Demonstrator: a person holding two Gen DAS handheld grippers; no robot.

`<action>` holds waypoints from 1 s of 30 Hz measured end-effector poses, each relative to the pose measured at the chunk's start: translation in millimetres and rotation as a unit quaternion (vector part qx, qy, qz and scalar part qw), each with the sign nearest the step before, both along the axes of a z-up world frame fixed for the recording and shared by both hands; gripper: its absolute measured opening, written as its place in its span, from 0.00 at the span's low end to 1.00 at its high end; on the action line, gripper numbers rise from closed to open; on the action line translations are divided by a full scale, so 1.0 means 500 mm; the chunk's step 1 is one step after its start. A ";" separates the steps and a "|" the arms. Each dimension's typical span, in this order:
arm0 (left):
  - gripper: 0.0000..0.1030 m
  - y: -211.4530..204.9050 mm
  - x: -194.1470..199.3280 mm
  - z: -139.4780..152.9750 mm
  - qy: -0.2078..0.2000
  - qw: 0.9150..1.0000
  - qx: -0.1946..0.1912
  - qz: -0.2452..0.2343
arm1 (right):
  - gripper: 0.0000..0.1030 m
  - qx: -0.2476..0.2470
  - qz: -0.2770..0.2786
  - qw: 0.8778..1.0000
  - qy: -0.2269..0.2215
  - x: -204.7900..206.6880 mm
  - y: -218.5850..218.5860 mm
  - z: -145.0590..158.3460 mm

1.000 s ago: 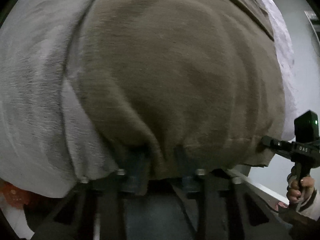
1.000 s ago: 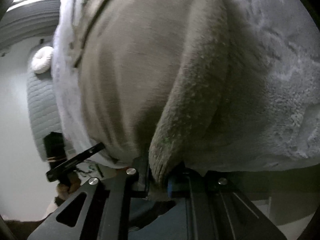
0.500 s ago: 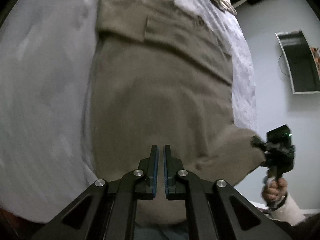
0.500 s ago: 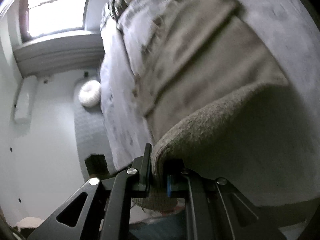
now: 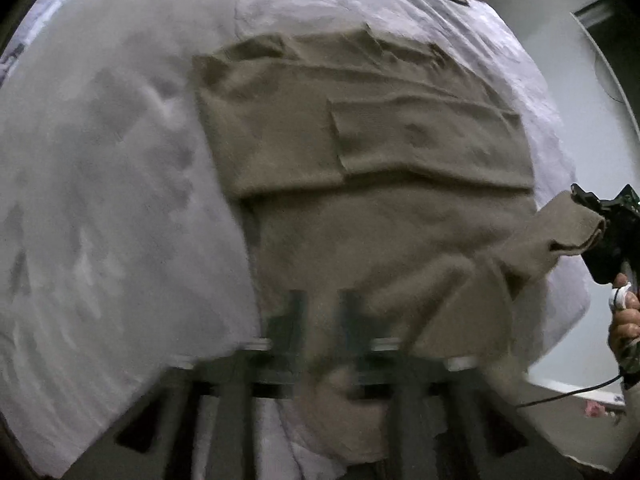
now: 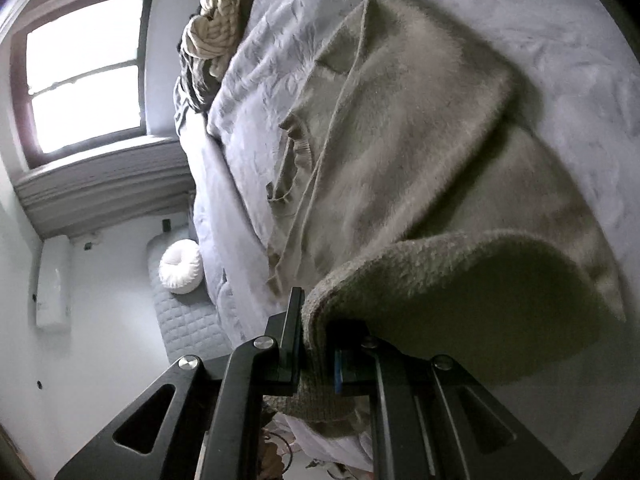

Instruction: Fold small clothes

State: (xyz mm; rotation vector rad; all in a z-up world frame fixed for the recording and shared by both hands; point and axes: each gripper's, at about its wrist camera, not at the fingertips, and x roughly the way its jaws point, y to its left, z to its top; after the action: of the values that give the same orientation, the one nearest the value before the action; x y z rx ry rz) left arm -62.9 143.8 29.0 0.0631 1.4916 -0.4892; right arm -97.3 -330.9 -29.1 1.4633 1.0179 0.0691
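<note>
R gripper (image 6: 316, 344): jaws narrow, clamped on a thick folded hem of the taupe knit sweater (image 6: 400, 168). Pinched corner is lifted off the bed; fabric arcs up from the jaws and drops back to the rest of the garment, casting a dark shadow underneath. In the left wrist view the R gripper (image 5: 592, 216) sits at the bed's right edge w/ that corner raised, person's hand (image 5: 624, 320) on the grip below it.

L gripper (image 5: 320, 320): heavily motion-blurred, fingers (image 5: 294, 320) seen only as faint dark bars over the near hem; cannot tell if open or closed, or if it grips cloth.

Sweater (image 5: 360, 184): lies flat on the grey bedspread (image 5: 100, 200), sleeves folded across the chest, body running from the near edge toward the far end. Chunky cream knit throw (image 6: 216, 40) bunched at the far end of the bed.

Beyond bed edge: window (image 6: 84, 76), quilted grey bench w/ round white cushion (image 6: 180, 266).
</note>
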 end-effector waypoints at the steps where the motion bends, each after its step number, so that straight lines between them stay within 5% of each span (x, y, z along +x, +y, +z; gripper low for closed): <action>1: 0.86 0.002 0.002 0.011 -0.023 1.000 0.005 0.007 | 0.12 0.005 0.008 1.000 0.002 0.014 -0.002 -0.008; 8: 0.89 -0.027 -0.030 0.067 -0.074 0.997 0.013 0.004 | 0.12 0.020 0.057 0.998 0.029 0.083 -0.015 -0.066; 12: 0.89 -0.089 -0.013 -0.028 -0.046 0.998 0.049 -0.021 | 0.12 0.017 0.079 0.996 0.032 0.096 -0.015 -0.069; 17: 0.88 -0.081 0.054 -0.128 0.013 0.999 0.035 0.032 | 0.12 0.016 0.088 0.996 0.027 0.097 -0.015 -0.067; 18: 0.82 -0.076 0.061 -0.138 0.022 0.999 0.028 0.037 | 0.12 0.017 0.088 0.996 0.026 0.093 -0.016 -0.067; 22: 0.23 -0.078 0.066 -0.158 0.040 0.999 0.029 0.020 | 0.12 0.019 0.088 0.996 0.020 0.076 -0.015 -0.054; 23: 0.15 -0.078 0.064 -0.151 0.034 0.999 0.030 0.014 | 0.12 0.018 0.090 0.996 0.018 0.074 -0.014 -0.049; 30: 0.11 -0.047 0.059 -0.046 -0.002 0.999 -0.027 0.033 | 0.12 0.009 0.113 0.993 -0.015 0.067 -0.008 0.019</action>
State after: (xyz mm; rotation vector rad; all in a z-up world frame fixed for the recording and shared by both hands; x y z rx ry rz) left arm -33.2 120.5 6.2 -0.0276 1.4716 -0.4763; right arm -63.8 -334.8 -19.6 1.3549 1.1582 0.2632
